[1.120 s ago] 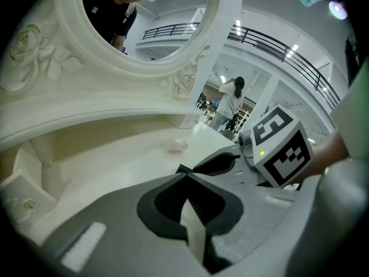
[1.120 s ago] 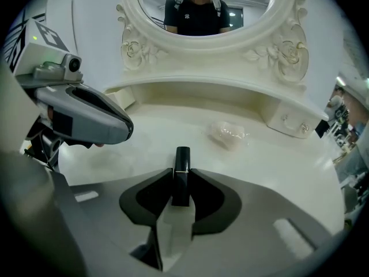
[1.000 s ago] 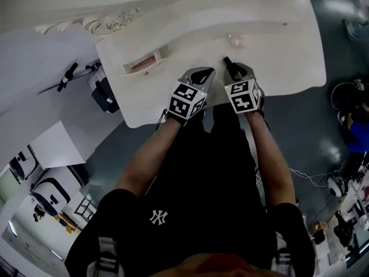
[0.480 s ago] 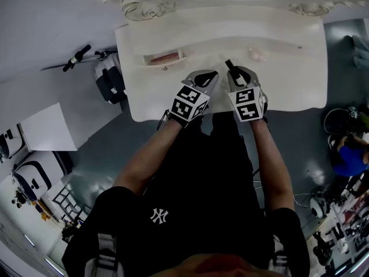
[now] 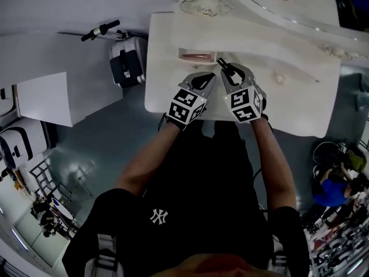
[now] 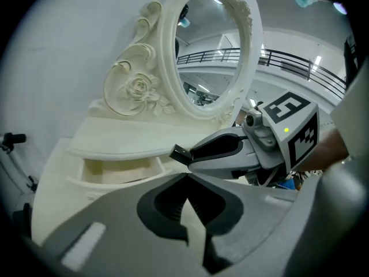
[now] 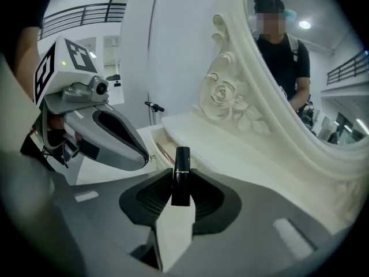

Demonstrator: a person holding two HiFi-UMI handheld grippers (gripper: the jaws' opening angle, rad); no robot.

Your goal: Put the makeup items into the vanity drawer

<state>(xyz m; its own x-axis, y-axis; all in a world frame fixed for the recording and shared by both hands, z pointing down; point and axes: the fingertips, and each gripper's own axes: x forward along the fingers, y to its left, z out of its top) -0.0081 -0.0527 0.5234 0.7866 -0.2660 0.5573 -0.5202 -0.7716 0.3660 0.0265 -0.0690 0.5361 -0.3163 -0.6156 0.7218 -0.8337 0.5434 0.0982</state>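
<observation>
The white vanity [image 5: 173,97] is filling the middle of the head view. Its surface is looking smooth and matt, with a curved front edge. Its oval mirror [image 6: 210,51] is sitting in a heavy frame carved with scrolls and a rose. The small drawer [image 5: 196,55] is standing open just ahead of both tools. It is a shallow, pale, boxy tray, and something pinkish is already lying inside it.

The right hand-held gripper [image 7: 181,183] is clamping a lipstick [image 7: 181,175] between its ribbed dark pads. The lipstick is a slim, glossy black tube with a thin metallic band, and it is standing upright and poking beyond the tips. The left hand-held gripper [image 6: 186,180] is closed on nothing and hanging just beside the right one, near the drawer.

The step in hand is probably delivering the lipstick into the drawer. To do it well, the person should be bringing the tube's free end over the drawer opening and lowering it inside the walls. Tilting it along the drawer's length before letting go would help, since a smooth round tube is likely to roll or bounce off the rim. The left tool should be keeping clear of the opening.

A small pale pink item [image 5: 281,77] is waiting on the surface, well to the right.
</observation>
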